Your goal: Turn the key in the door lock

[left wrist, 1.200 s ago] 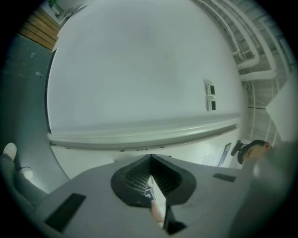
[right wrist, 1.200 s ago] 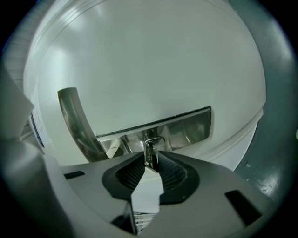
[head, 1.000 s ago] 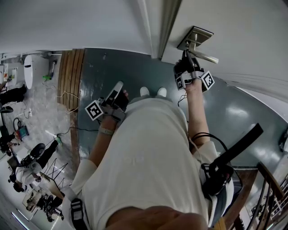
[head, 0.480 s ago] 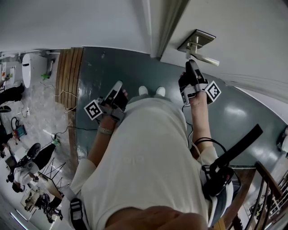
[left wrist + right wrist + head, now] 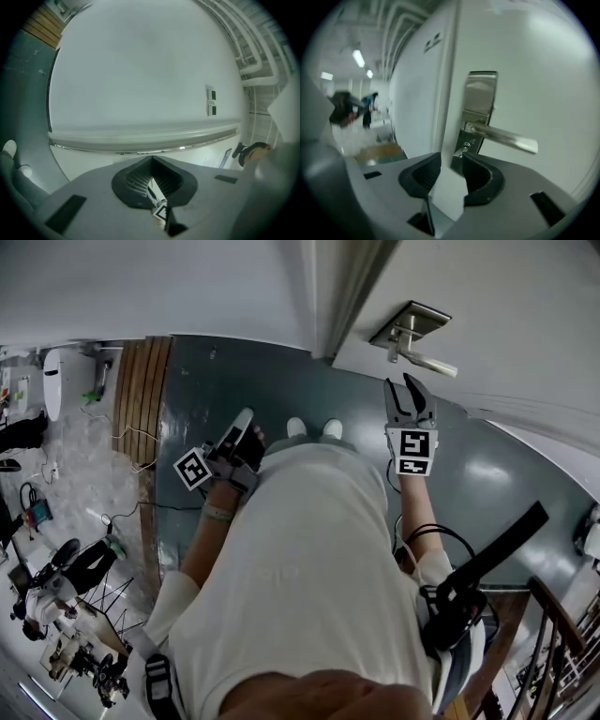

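The silver lock plate [image 5: 409, 322] with its lever handle [image 5: 427, 361] sits on the white door [image 5: 506, 306]. In the right gripper view the key [image 5: 462, 151] sticks out of the keyhole under the lever handle [image 5: 502, 137]. My right gripper [image 5: 403, 387] [image 5: 451, 174] hangs just short of the lock. Its jaws have just been opening and now stand open, with nothing between them and the key just past the tips. My left gripper [image 5: 244, 420] [image 5: 152, 158] is shut and empty at the person's left side, facing a blank white wall.
The door's edge [image 5: 446, 93] runs beside the lock. Two wall switches [image 5: 211, 101] are on the wall ahead of the left gripper. The person's shoes [image 5: 314, 429] stand on the dark floor. There is clutter at the far left [image 5: 56, 521] and a stair railing [image 5: 562, 634] at the lower right.
My right gripper has drawn back and down from the lock under the handle, rolled about its own axis and opened. My left gripper has stayed put.
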